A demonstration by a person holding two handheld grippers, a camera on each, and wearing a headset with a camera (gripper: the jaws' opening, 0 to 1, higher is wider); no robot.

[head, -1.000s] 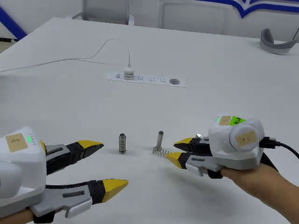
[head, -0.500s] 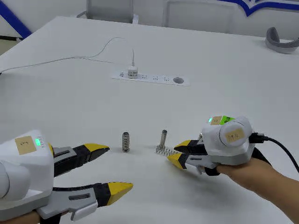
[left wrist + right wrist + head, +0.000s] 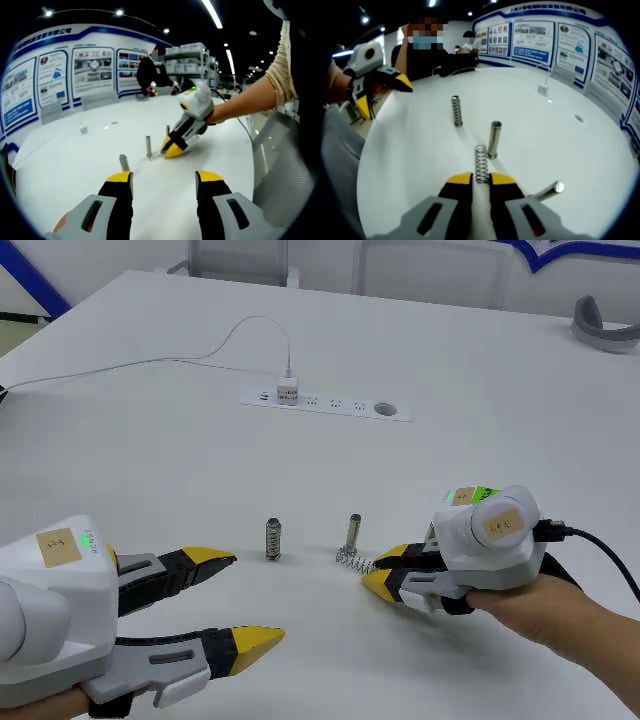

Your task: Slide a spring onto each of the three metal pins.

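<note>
One spring [image 3: 480, 162] lies flat, pointing from the right tongs [image 3: 480, 178] pinching it toward a pin [image 3: 493, 138]; left tongs [image 3: 165, 175] gape empty.

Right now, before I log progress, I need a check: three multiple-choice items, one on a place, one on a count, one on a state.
1. Where is the loose spring? A) flat on the table at the middle pin's foot B) threaded on that pin C) hanging from a cable
2. How many pins carry a spring? A) three B) one C) two
3. The left gripper is: A) shut on a pin B) shut on a spring C) open, empty
1 A: it lies beside the bare pin, its end between the right gripper's tips. 2 B: only the sprung pin nearest the left gripper wears coils. 3 C: its jaws stand apart, nothing between.
</note>
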